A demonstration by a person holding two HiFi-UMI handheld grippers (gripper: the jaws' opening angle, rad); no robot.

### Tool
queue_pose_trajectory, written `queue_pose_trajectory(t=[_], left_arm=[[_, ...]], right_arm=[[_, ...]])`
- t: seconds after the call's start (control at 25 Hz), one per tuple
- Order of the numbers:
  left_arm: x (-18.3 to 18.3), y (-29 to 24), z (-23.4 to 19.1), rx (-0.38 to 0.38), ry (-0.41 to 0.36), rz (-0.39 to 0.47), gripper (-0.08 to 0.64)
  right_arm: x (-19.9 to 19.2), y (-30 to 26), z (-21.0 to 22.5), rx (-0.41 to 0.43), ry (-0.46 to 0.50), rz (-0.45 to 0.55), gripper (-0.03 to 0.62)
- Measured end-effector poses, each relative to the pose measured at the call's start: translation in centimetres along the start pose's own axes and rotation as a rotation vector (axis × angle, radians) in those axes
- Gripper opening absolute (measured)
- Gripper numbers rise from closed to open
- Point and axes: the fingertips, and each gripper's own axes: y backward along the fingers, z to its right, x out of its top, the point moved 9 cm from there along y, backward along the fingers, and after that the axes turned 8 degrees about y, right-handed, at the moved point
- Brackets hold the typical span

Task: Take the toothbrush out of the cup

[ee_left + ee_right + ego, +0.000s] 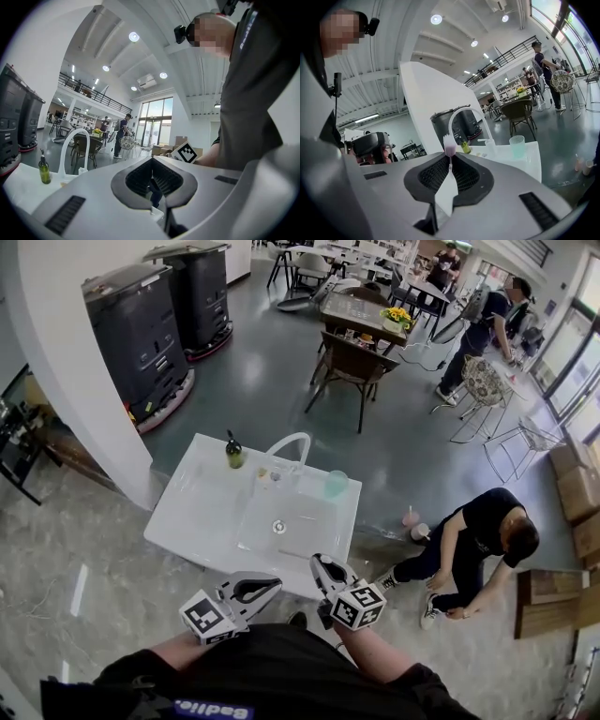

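A white toothbrush [446,186] with pink and white bristles stands up between the jaws of my right gripper [450,160], which is shut on its handle. The pale green cup [517,146] sits on the white sink table beyond it, apart from the brush; in the head view the cup [336,484] is at the basin's back right corner. My right gripper [328,570] hovers at the table's near edge. My left gripper [255,590] is beside it near my body, and in its own view the left gripper [151,164] has its jaws closed with nothing between them.
The white sink table [187,512] carries a curved white faucet [286,448] and a green bottle [234,454]. A person crouches on the floor to the right [469,540] near small pink cups [412,521]. Black machines [141,334] stand by the wall, and café tables and chairs [361,343] lie beyond.
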Motion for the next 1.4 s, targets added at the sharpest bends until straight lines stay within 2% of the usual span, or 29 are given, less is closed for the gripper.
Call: queue_pose_trajectory(t=[0.44, 0.64, 0.92, 1.16, 1.4], left_arm=[[-0.4, 0.4, 0.7, -0.019, -0.014, -0.014, 0.011], [0.0, 0.3, 0.9, -0.049, -0.011, 0.003, 0.011], [-0.3, 0.3, 0.9, -0.04, -0.022, -0.028, 0.011], [0.3, 0.2, 0.7, -0.011, -0.017, -0.055, 0.011], [-0.3, 0.0, 0.6, -0.029, -0.014, -0.041, 0.011]], right_arm=[[-0.3, 1.2, -4.4, 0.088, 0.135, -0.02, 0.032], [0.0, 1.5, -5.6, 0.109, 0.178, -0.018, 0.032], [0.9, 1.9, -7.4, 0.135, 0.285, -0.028, 0.032], [0.3, 1.9, -7.5, 0.144, 0.303, -0.021, 0.032], [0.8, 2.1, -7.6, 0.141, 0.31, -0.027, 0.032]])
